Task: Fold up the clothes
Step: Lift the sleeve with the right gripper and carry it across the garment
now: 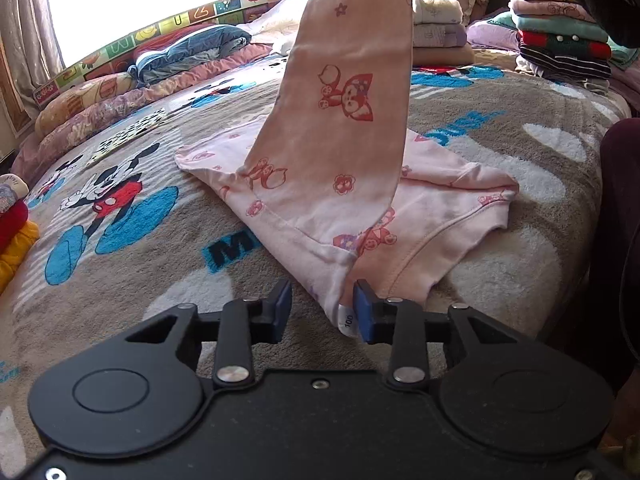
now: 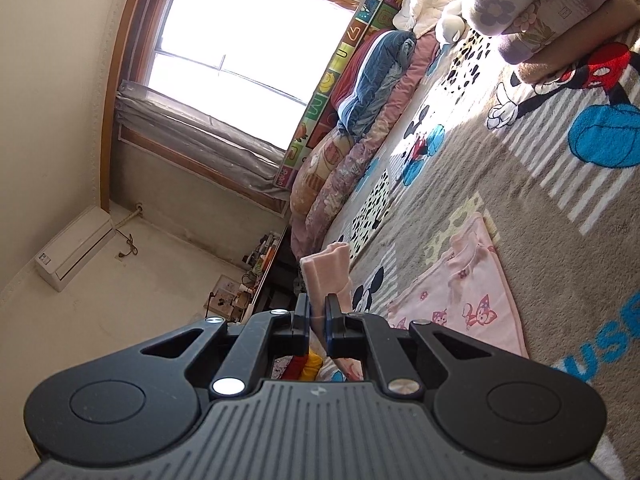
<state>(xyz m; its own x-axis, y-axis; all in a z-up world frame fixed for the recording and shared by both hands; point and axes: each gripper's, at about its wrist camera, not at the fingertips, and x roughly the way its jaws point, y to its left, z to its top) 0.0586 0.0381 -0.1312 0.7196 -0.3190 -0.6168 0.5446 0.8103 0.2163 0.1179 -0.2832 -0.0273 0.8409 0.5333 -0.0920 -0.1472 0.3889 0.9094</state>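
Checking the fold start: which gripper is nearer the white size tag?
Left. The left gripper is open with the tag between its fingers; the right gripper holds the sleeve up, well above.

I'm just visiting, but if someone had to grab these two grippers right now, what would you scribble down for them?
Left gripper: open, the pink top's corner with the size tag lies between its fingers, not pinched.
Right gripper: shut on the pink top's sleeve cuff, lifted high above the blanket.
The body lies flat on the blanket; folded piles stand at the far edge.
Done: top laid out.
Left: probably lay the sleeve across the body, then fold and stack.
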